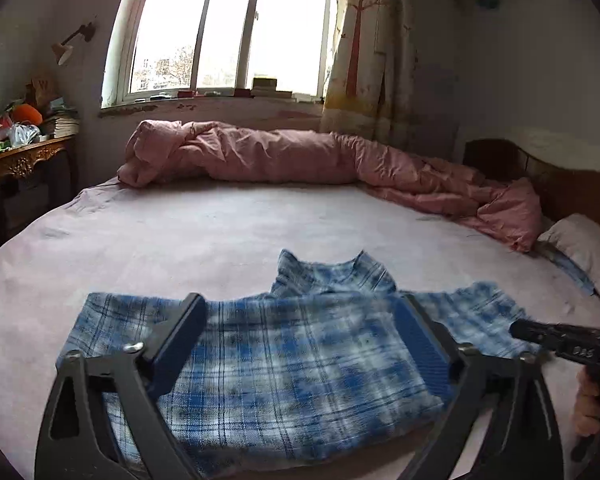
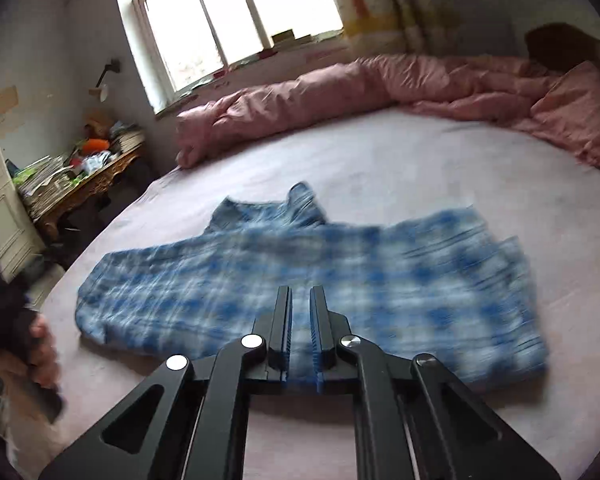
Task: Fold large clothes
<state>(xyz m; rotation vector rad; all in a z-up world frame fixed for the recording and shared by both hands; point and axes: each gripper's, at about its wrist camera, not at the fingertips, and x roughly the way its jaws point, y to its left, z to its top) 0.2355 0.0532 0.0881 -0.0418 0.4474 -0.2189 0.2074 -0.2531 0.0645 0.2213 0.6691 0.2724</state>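
Pale pink sheet (image 1: 220, 232) covers one wide bed that fills both views, and nearest on it lies the single blue plaid shirt (image 1: 300, 360), spread flat and partly folded, collar toward the far side. Over the shirt, the left gripper (image 1: 300, 312) has its jaws set wide apart with nothing between them but the cloth lying below; no pad presses on it. In the right wrist view the right gripper (image 2: 300, 304) has its two fingers drawn almost together, only a thin slit left, and nothing is caught there. One hand (image 2: 44, 356) shows at the near left edge of that view, blurred. Farther back, one rumpled pink duvet (image 1: 300, 156) runs along the far edge of the bed, with one pillow (image 1: 580, 240) at the right. At the far left stands one carved wooden side table (image 1: 20, 160), piled with papers. One three-pane window (image 1: 228, 28) sits in the far wall, one printed curtain (image 1: 364, 48) to its right and one wall lamp (image 1: 70, 44) to its left.
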